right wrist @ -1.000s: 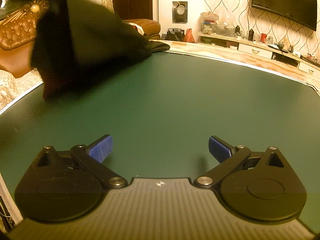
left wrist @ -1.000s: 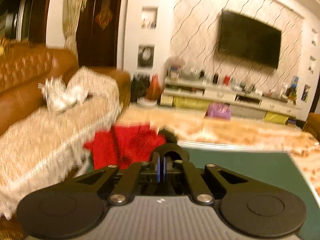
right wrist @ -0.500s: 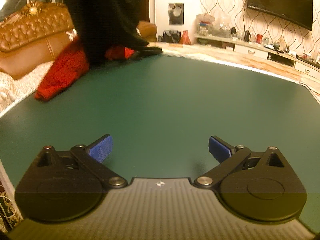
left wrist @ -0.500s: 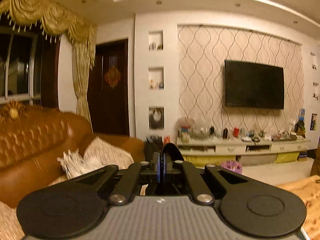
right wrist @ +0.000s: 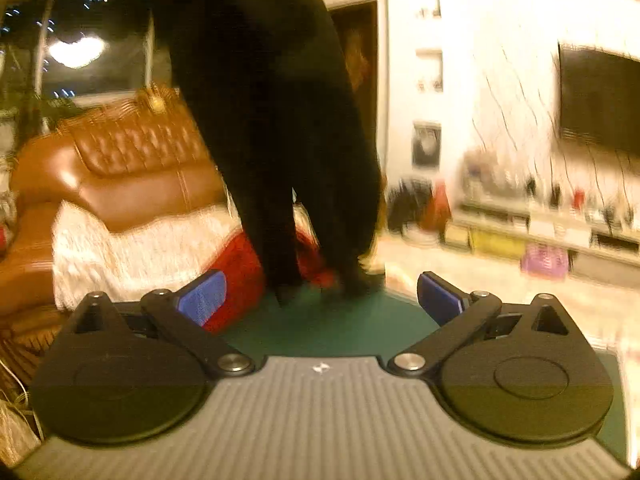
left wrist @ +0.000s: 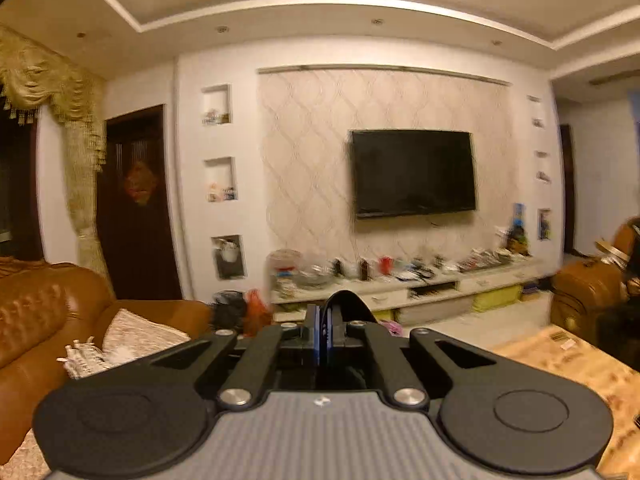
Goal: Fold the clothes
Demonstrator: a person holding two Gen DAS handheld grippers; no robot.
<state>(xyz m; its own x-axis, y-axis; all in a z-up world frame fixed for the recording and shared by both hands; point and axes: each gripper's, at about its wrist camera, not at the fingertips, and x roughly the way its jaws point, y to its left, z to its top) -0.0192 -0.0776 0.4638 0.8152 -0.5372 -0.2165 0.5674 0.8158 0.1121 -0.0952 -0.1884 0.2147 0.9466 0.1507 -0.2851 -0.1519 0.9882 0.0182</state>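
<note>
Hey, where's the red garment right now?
In the right wrist view, the red garment lies left of centre at the green table's far edge, behind the hanging black garment, before the sofa.

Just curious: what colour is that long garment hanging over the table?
Black garment; it shows best in the right wrist view.

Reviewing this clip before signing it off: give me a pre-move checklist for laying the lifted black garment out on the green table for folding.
1. Left gripper shut on a loop of black fabric: ok.
2. Right gripper open and free to take a second corner: ok.
3. Black garment hangs clear of the green table: not ok, its lower ends look to reach the surface.
4. Red garment clear of the black one: not ok, it lies right behind the hanging ends.
5. Garment hangs untwisted: cannot tell, motion blur.
</note>
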